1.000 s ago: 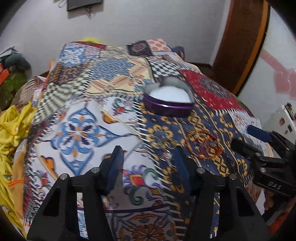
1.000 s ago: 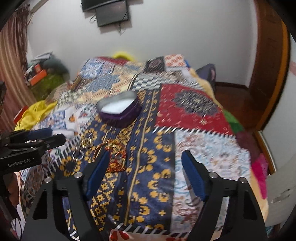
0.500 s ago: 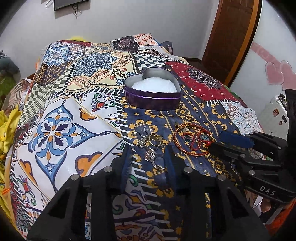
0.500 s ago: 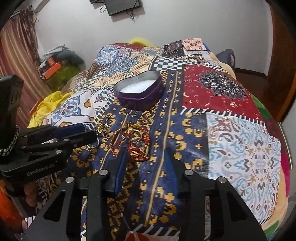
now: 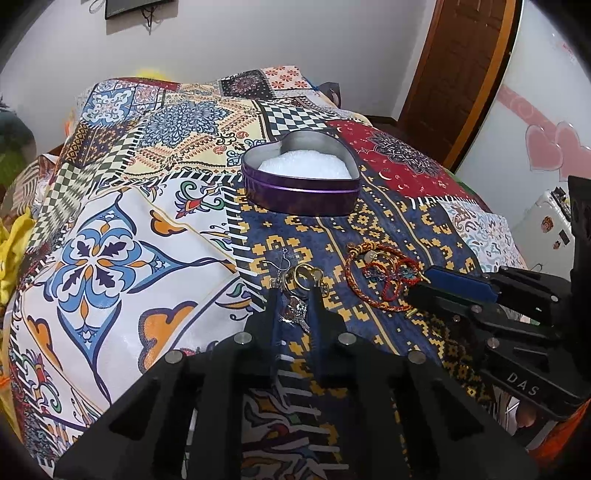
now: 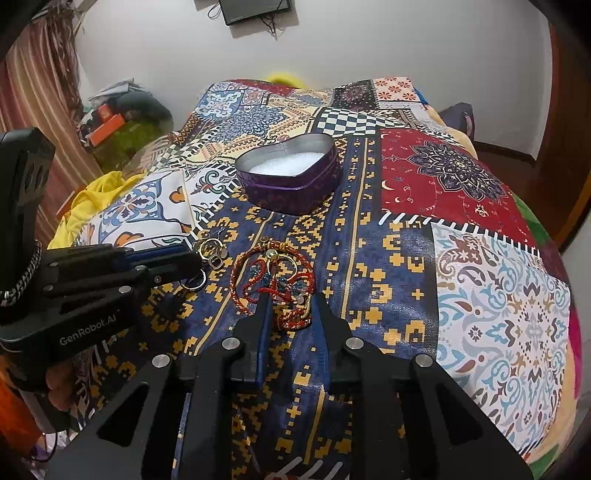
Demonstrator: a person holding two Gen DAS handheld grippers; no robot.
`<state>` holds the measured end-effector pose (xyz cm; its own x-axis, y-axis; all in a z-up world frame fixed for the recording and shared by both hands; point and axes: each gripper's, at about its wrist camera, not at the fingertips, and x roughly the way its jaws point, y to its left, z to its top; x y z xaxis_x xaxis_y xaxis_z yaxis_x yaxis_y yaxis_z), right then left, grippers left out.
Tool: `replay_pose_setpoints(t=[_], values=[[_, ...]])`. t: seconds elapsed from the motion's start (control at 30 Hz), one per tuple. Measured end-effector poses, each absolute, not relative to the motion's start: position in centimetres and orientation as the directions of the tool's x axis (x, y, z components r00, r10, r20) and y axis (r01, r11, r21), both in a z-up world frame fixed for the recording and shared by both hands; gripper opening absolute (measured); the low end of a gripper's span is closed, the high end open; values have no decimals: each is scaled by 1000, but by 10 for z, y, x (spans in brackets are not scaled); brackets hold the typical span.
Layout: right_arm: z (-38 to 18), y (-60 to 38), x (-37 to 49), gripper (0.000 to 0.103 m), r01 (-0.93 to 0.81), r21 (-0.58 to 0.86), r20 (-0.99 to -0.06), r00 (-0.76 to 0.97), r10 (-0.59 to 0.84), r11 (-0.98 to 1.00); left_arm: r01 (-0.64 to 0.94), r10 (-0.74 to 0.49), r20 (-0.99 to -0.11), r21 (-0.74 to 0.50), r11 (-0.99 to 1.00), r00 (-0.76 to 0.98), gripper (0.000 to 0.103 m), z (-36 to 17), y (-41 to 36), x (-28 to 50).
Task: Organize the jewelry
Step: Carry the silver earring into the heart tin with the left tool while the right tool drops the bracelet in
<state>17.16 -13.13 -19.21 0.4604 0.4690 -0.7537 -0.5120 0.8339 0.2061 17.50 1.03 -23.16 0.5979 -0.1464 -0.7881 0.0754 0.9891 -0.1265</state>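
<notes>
A purple heart-shaped tin [image 5: 301,184] with white padding sits open on the patchwork bedspread; it also shows in the right wrist view [image 6: 288,179]. In front of it lie gold and silver rings and earrings [image 5: 301,280] and a pile of red and gold bangles [image 5: 384,273]. My left gripper [image 5: 293,295] is nearly shut, its fingers close around the silver earring pieces. My right gripper [image 6: 290,302] is nearly shut around the near edge of the bangles [image 6: 273,277]. The rings [image 6: 210,251] lie at the left gripper's tip there.
The bedspread [image 6: 480,258] covers a bed. Yellow cloth [image 6: 88,199] and clutter lie at its left side. A wooden door [image 5: 461,74] stands at the back right, and a wall screen [image 6: 255,9] hangs above.
Both grippers have moved forward and down onto the jewelry and narrowed from wide open to nearly shut, left around the earrings, right around the bangles.
</notes>
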Motion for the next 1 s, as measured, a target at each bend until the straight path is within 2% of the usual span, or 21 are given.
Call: replay_pose_setpoints(t=[0.2, 1.0], values=[[-181, -135, 167, 13, -515, 195, -738, 483, 471, 835, 81, -140, -778, -114, 990, 612, 11, -223, 8, 169], [-116, -129, 174, 13, -517, 148, -599, 632, 492, 843, 51, -106, -648, -103, 993, 754, 11, -151, 26, 161]])
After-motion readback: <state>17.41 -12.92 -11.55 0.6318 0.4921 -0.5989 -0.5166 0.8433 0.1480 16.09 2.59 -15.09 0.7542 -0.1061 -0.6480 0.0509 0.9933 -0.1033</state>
